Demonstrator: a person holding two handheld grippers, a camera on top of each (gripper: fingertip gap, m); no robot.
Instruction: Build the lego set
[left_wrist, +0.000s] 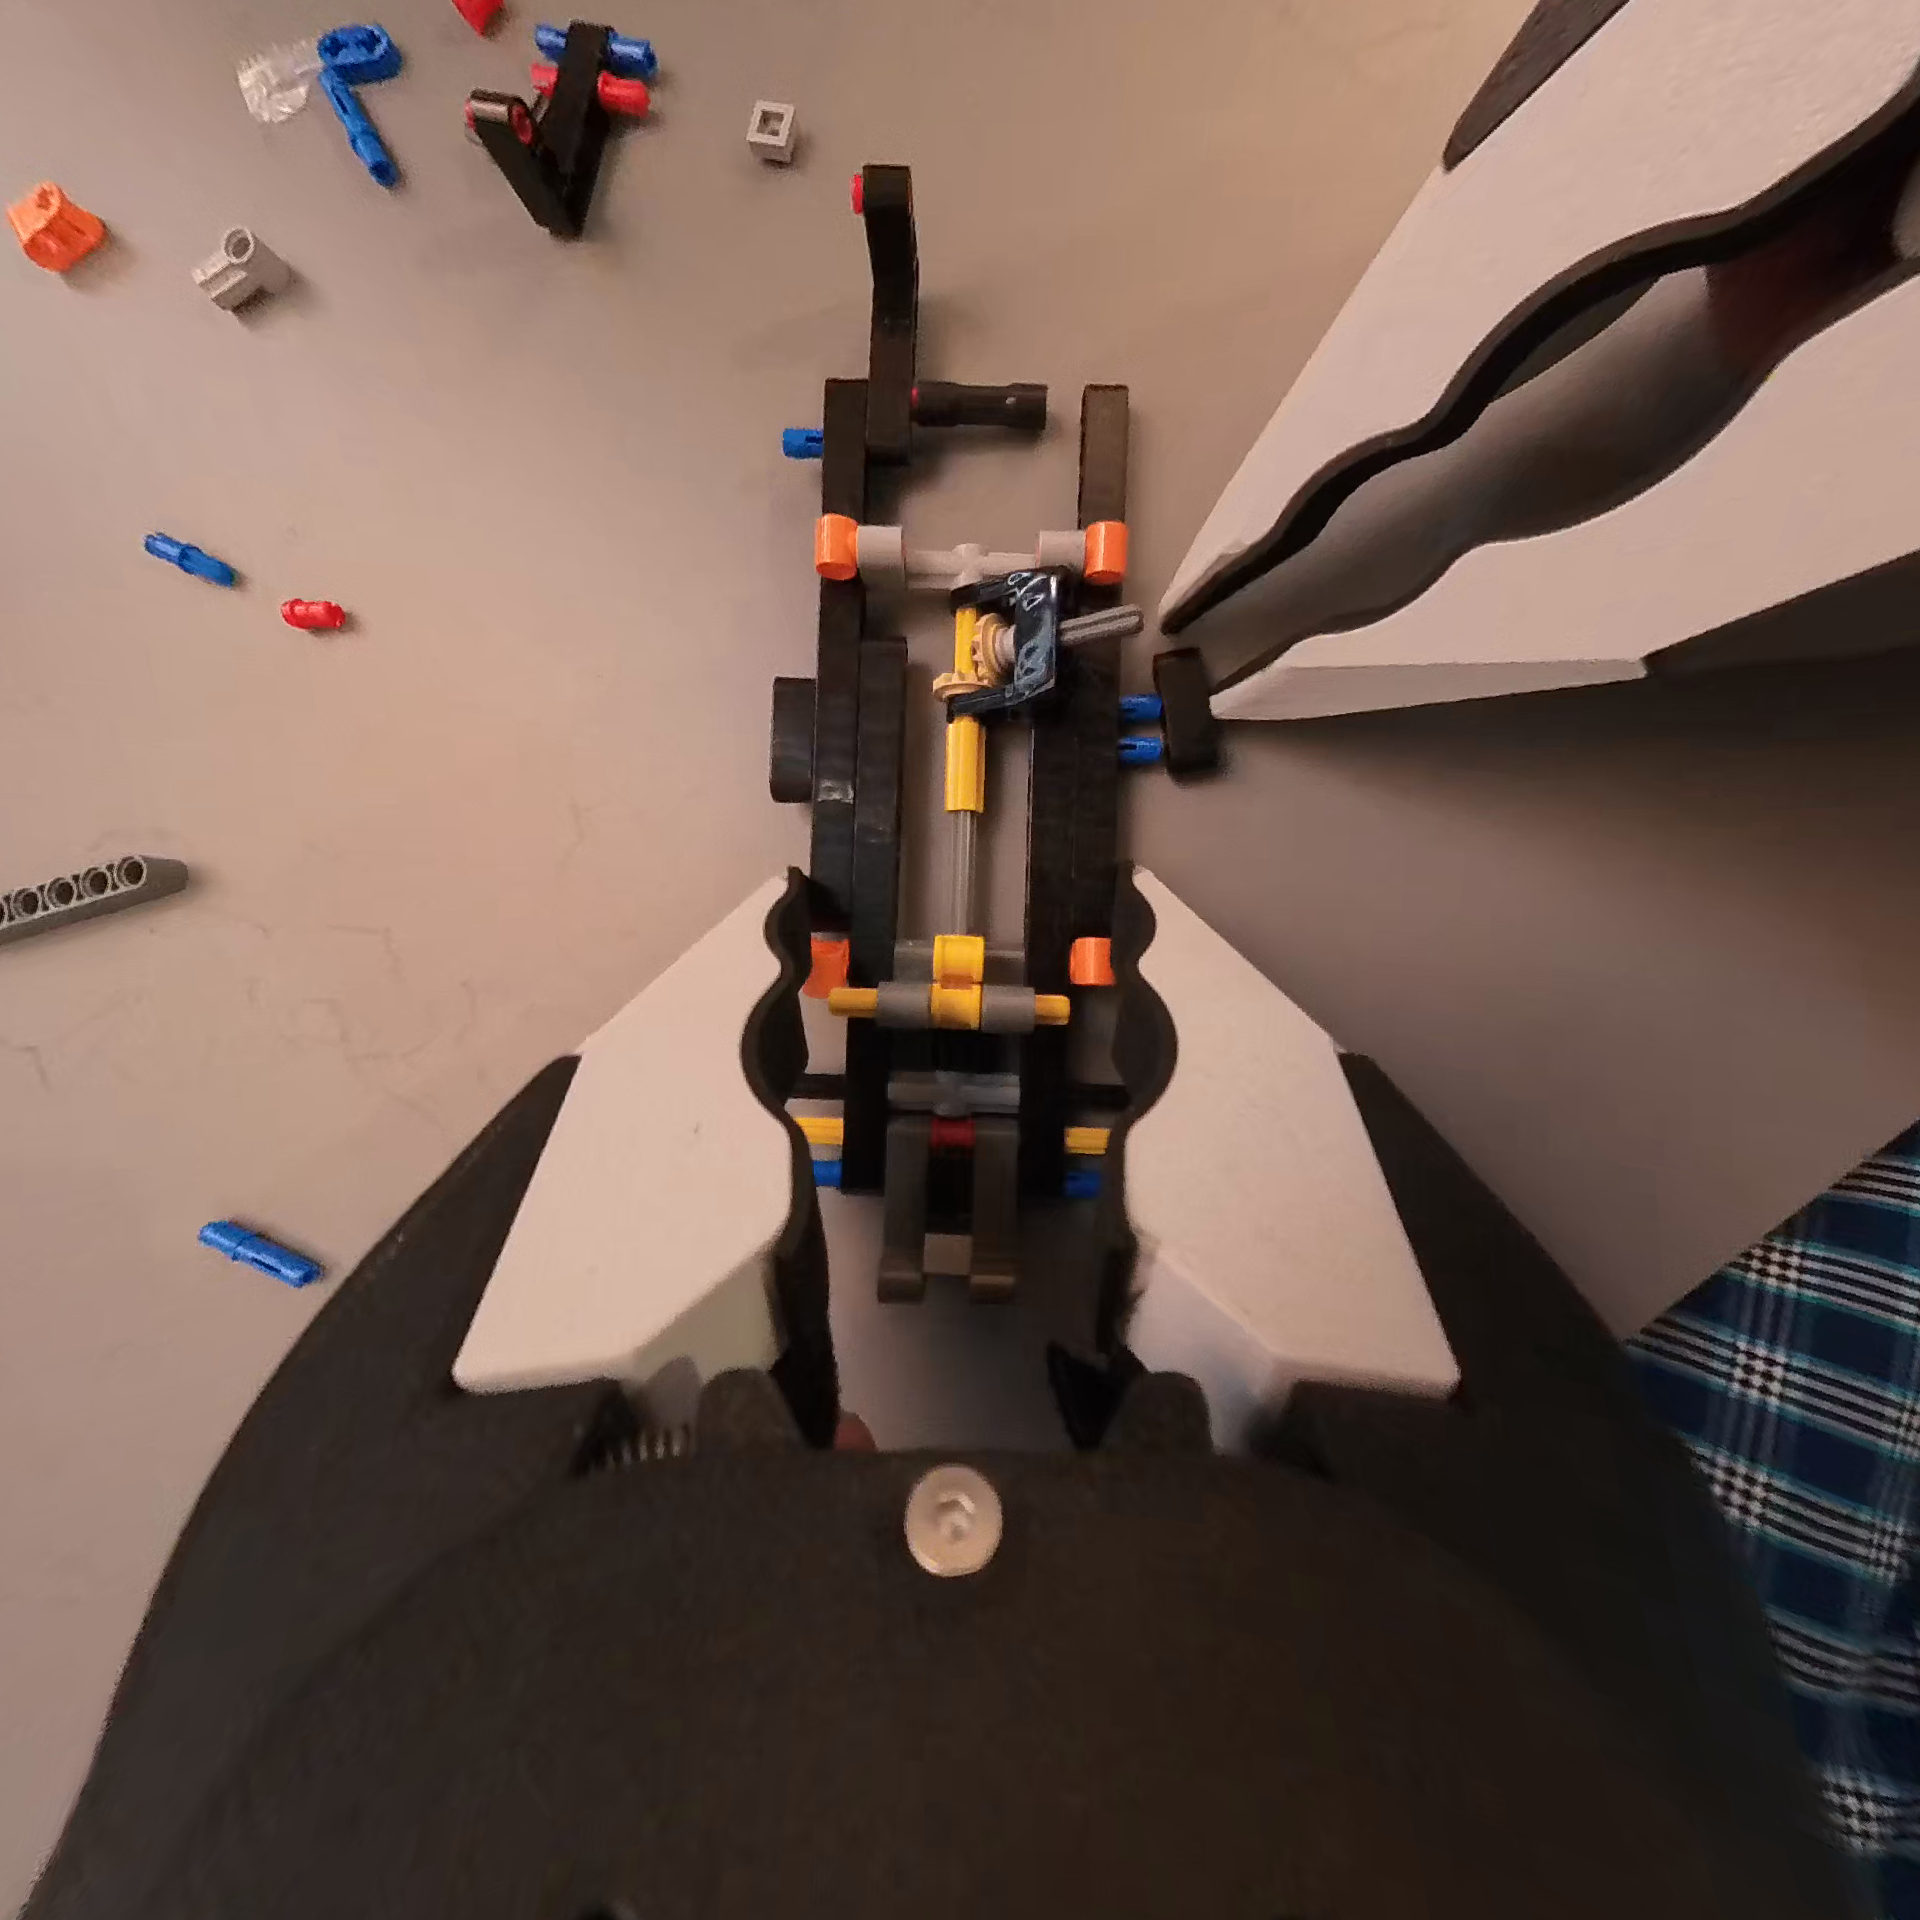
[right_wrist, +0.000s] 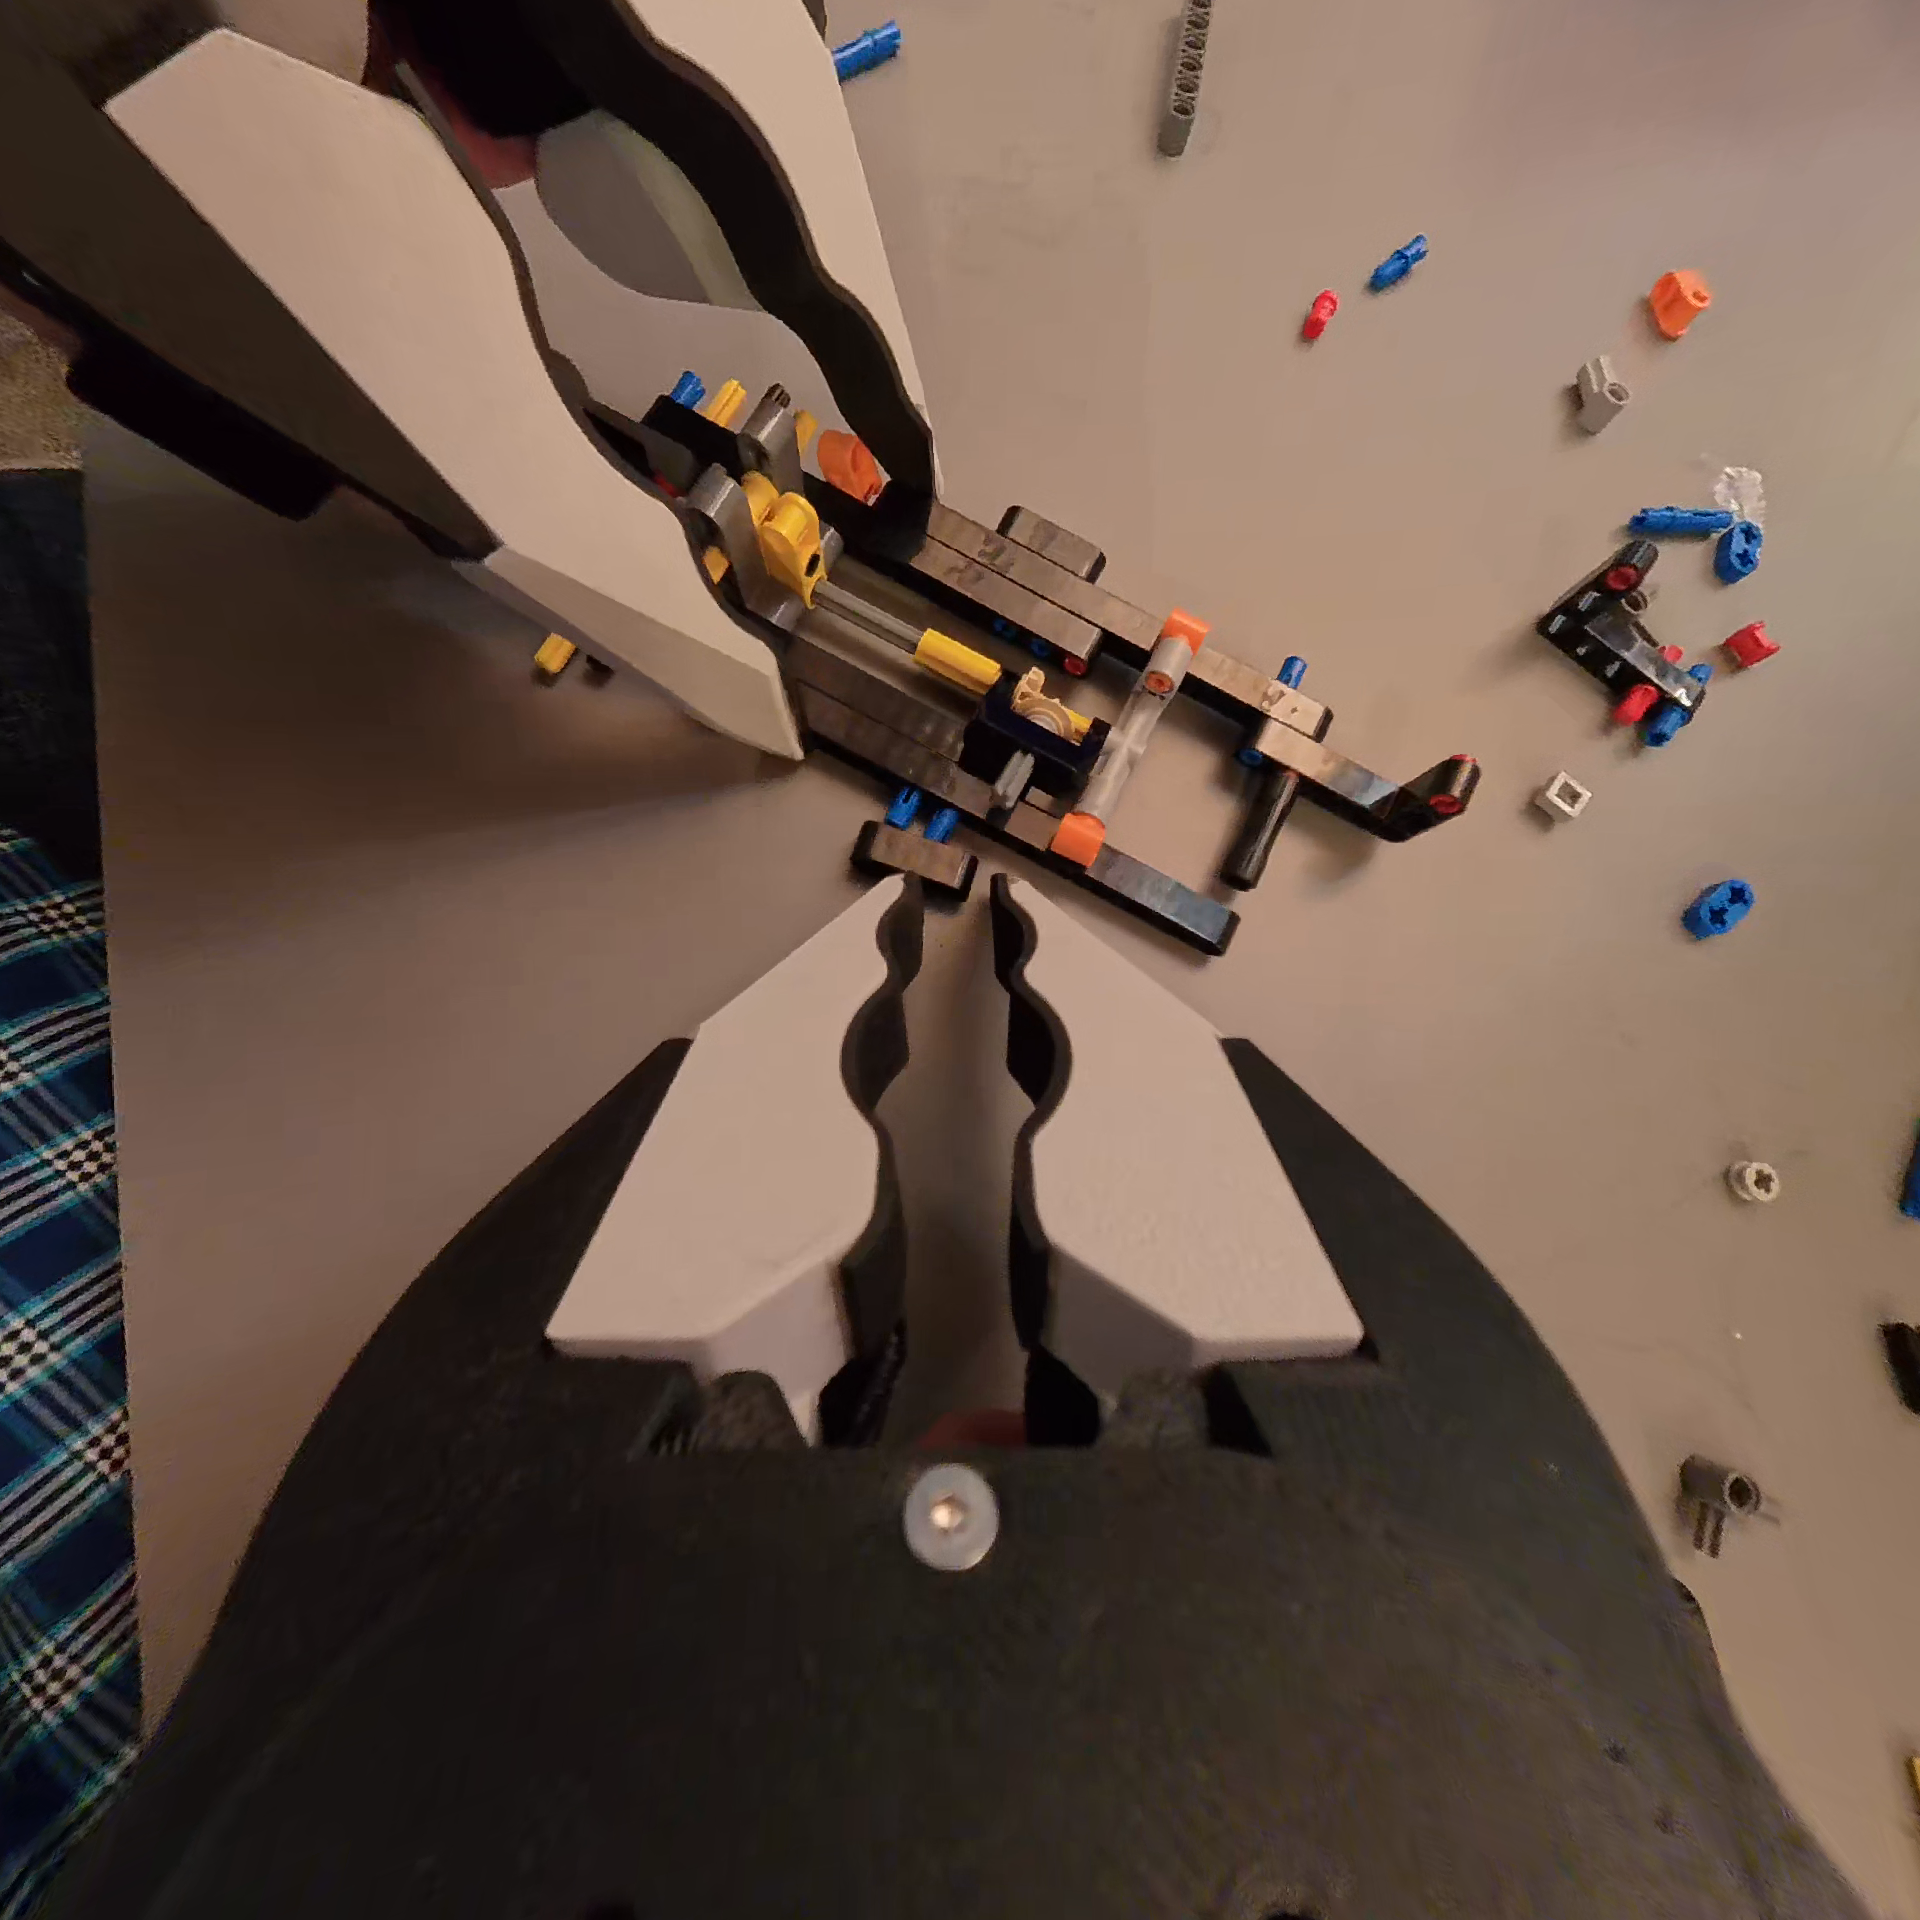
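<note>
A long black Lego chassis (left_wrist: 1075, 748) with yellow, orange and grey parts lies on the grey table (left_wrist: 468, 727). My left gripper (left_wrist: 961, 894) is shut on its near end, one finger on each side beam. In the right wrist view the chassis (right_wrist: 1039, 613) runs diagonally, with the left gripper (right_wrist: 852, 613) at its upper-left end. A short black beam (left_wrist: 1184, 712) with two blue pins sits partly plugged into the chassis side. My right gripper (right_wrist: 951, 888) is open by a narrow gap and empty, its tips touching that beam (right_wrist: 914, 854). It also shows in the left wrist view (left_wrist: 1184, 665).
Loose parts lie around: a black angled sub-assembly (left_wrist: 561, 135) (right_wrist: 1616, 644), a grey holed beam (left_wrist: 83, 899) (right_wrist: 1184, 73), an orange piece (left_wrist: 52, 223) (right_wrist: 1675, 301), blue pins (left_wrist: 260, 1252) and a red pin (left_wrist: 312, 615). A plaid cloth (right_wrist: 52, 1143) borders the table. The red pin (left_wrist: 312, 615) lies some 12 centimetres from my left tips, 15 centimetres from my right tips. Look for it in the right wrist view (right_wrist: 1320, 312) too.
</note>
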